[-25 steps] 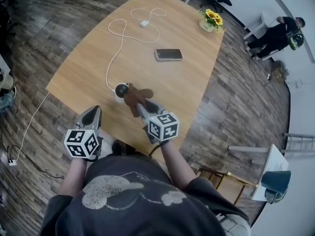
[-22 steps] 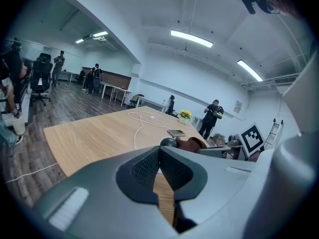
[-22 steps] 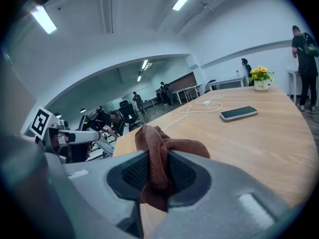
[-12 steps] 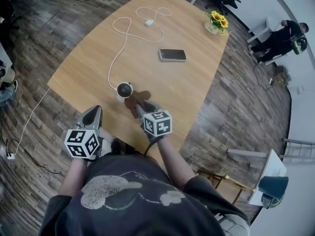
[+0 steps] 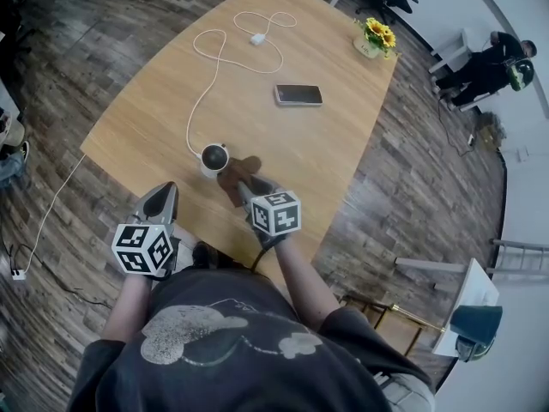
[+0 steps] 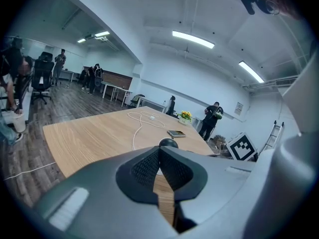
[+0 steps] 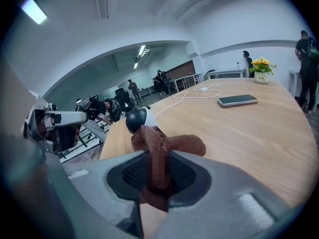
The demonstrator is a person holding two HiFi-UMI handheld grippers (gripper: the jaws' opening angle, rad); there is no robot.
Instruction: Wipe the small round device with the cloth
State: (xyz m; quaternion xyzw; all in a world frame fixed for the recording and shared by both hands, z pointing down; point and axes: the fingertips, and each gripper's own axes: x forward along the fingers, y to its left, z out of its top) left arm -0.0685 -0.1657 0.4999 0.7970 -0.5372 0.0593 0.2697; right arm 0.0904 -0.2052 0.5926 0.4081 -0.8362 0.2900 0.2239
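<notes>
Pinching a brown cloth [image 7: 172, 144] between its jaws, the right gripper [image 5: 244, 185] is held low over the near edge of a light wooden table [image 5: 343, 144]. The cloth's bunched free end reaches forward to the small round device [image 5: 214, 155], which has a dark domed top and a white base and stands on the table near that same edge. From the right gripper view the cloth overlaps the device's lower front, but whether the two actually touch cannot be told. The left gripper [image 5: 160, 198] is held to the left of the device, just off the table's edge, with its jaws pressed together at the tips and nothing between them. A white cable [image 5: 214, 54] runs from the device in loops across the table. Farther back lie a phone [image 5: 298, 94], flat on the table, and a small pot of yellow flowers [image 5: 374, 34] at the far corner.
</notes>
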